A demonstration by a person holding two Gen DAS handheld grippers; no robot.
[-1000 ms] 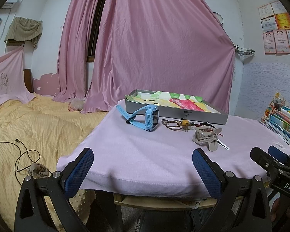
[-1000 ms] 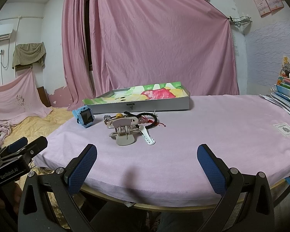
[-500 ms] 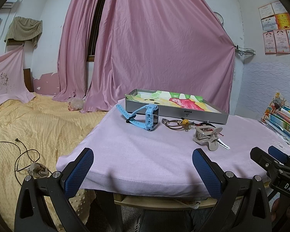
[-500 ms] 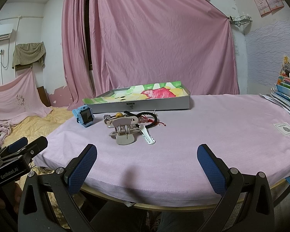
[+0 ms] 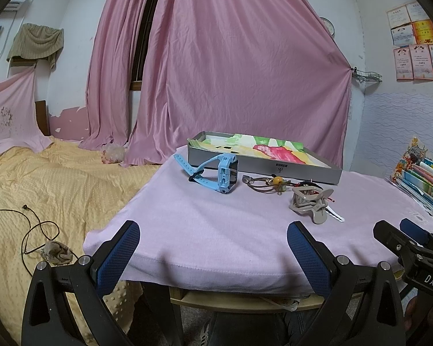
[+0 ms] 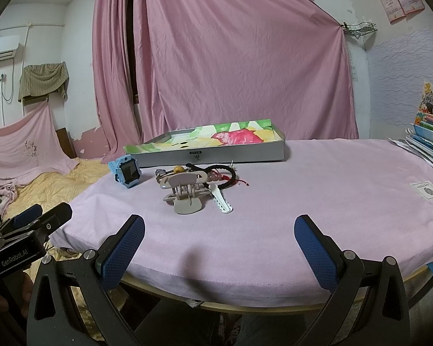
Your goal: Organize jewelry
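A grey tray (image 5: 262, 170) (image 6: 216, 155) with a colourful lining stands at the far side of the pink-covered table (image 5: 216, 230) (image 6: 303, 201). In front of it lie a light-blue watch (image 5: 216, 174) (image 6: 127, 173), a cord bracelet with a yellow bead (image 5: 270, 183) (image 6: 177, 170), a dark and red bracelet (image 6: 222, 174), a beige hair claw (image 5: 311, 203) (image 6: 184, 193) and a white clip (image 6: 220, 200). My left gripper (image 5: 212, 249) and right gripper (image 6: 219, 245) hover open at the table's near edge, both holding nothing and well short of the items.
A yellow bedspread (image 5: 43, 190) with a black cable (image 5: 34, 230) lies left of the table. Stacked books (image 5: 424, 181) (image 6: 430, 138) sit at the right edge. A small card (image 6: 425, 190) lies on the cloth. Pink curtains (image 5: 231, 72) hang behind.
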